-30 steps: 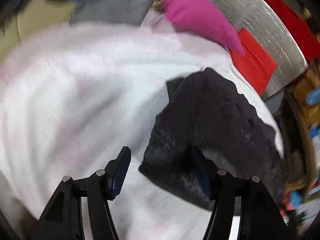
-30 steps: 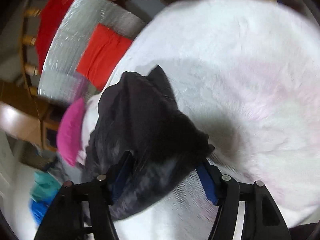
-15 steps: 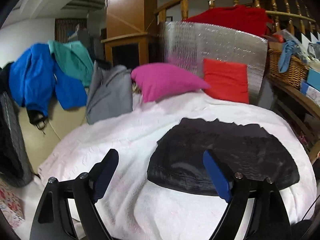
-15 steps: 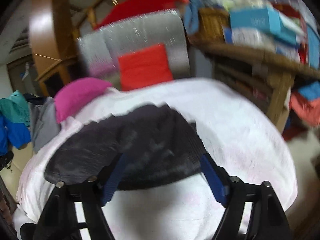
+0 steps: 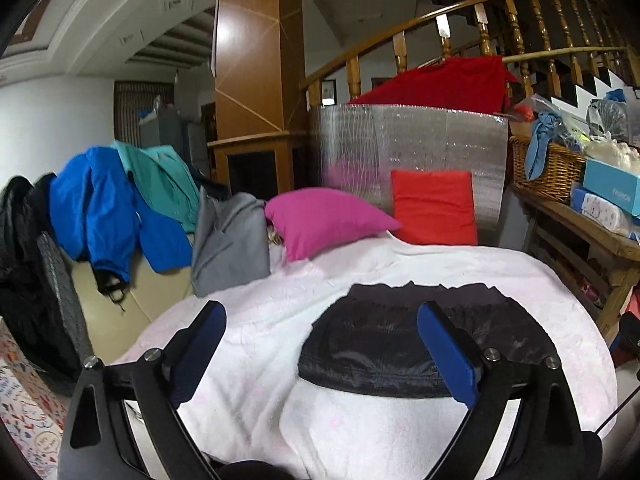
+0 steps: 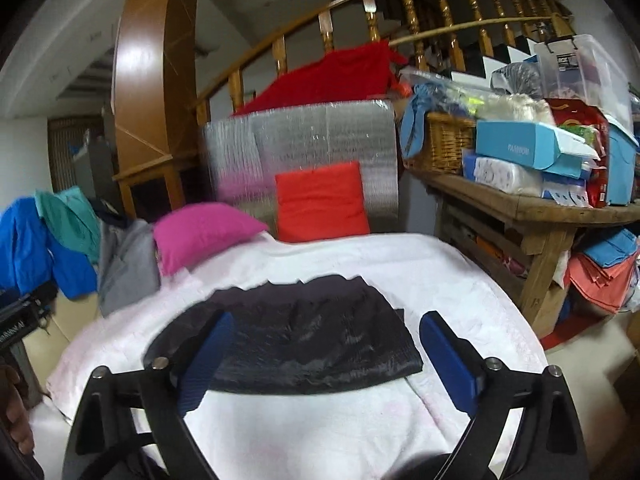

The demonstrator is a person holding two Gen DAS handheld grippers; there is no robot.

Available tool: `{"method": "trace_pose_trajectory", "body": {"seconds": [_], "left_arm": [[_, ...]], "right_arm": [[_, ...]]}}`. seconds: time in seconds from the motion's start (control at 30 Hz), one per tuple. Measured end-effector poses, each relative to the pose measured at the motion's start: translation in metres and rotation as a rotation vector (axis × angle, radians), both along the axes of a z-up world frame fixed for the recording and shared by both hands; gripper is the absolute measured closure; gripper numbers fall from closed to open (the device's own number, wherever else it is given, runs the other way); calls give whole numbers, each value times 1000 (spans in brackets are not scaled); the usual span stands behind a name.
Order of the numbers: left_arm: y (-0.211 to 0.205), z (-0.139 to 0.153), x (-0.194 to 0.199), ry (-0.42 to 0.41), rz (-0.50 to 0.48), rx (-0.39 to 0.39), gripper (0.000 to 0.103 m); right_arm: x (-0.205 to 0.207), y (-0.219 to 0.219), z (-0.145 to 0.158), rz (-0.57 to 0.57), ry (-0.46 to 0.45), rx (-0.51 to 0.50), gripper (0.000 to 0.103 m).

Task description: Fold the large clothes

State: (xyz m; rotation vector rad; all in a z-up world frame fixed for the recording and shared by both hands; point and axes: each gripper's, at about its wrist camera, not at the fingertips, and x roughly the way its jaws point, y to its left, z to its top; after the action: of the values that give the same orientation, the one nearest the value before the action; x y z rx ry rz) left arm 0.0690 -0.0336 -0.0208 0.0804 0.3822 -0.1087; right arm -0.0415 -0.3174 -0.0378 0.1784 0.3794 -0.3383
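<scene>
Ahead of you a wooden pillar point(image 5: 256, 52) rises to the white ceiling point(image 5: 120, 12), with a curved stair railing point(image 5: 460, 20) to its right. A silver panel point(image 5: 408, 140) stands below the railing, and a rough wooden shelf point(image 6: 532, 204) on your right carries a wicker basket point(image 6: 444, 140).

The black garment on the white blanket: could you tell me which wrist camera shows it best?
The right wrist view: the black garment lies almost whole between the open fingers, both side edges visible. In the left wrist view the black garment is sharper, but the right finger covers part of it.
</scene>
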Motion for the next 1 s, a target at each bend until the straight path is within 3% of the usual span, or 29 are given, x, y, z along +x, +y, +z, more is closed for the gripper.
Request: {"method": "trace_pose_trajectory", "body": {"seconds": [0.13, 0.33, 0.57, 1.0], "left_arm": [[-2, 14, -19, -43, 11, 33, 6], [2, 28, -38, -61, 16, 20, 4], [3, 40, -58, -103, 24, 27, 2], [3, 54, -80, -131, -8, 24, 0]], "right_arm": [[-10, 8, 12, -23, 8, -52, 6], [-24, 7, 22, -63, -12, -14, 6], [-33, 13, 28, -79, 15, -28, 6], [-54, 24, 43, -88, -16, -23, 6]]}}
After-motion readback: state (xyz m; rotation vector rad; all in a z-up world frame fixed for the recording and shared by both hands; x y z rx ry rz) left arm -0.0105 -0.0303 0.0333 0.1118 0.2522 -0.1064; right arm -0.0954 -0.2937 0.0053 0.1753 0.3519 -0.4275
